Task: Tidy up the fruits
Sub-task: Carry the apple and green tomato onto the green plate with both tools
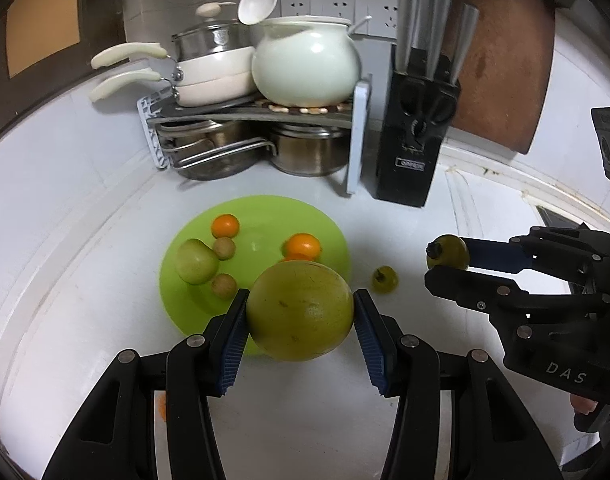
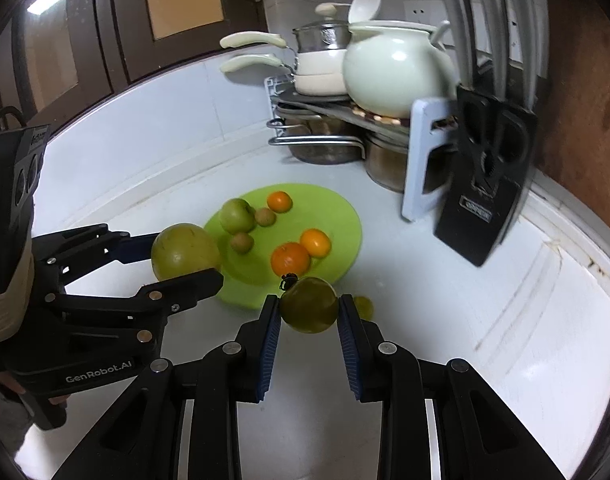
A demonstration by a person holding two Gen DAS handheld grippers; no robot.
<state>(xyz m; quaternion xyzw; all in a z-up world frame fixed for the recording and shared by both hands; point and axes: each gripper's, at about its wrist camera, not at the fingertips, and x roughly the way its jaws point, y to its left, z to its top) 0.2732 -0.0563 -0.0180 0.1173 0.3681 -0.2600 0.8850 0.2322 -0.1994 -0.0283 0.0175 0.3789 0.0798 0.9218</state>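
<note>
Nearest the left wrist camera, the left claw (image 1: 300, 322) pinches a large yellow-green fruit (image 1: 300, 311) between its blue pads (image 1: 233, 344), held above the near edge of the lime-green plate (image 1: 261, 216) on the white table (image 1: 85, 280). On the plate lie two oranges, a green apple (image 1: 196, 261) and two small brown fruits. To the right, the right claw (image 1: 445, 262) grips a small green fruit (image 1: 449, 251); another small green fruit (image 1: 385, 279) sits on the table just right of the plate.

Closest in the right wrist view, the right claw (image 2: 309, 310) clamps its small green fruit (image 2: 309, 305) near the plate's near rim (image 2: 345, 208). At left, the left claw (image 2: 185, 260) carries the large fruit (image 2: 185, 251).

Judging by this, both fruits are mid-carry; next each needs lowering onto a bare part of the plate before release, clear of the oranges.
</note>
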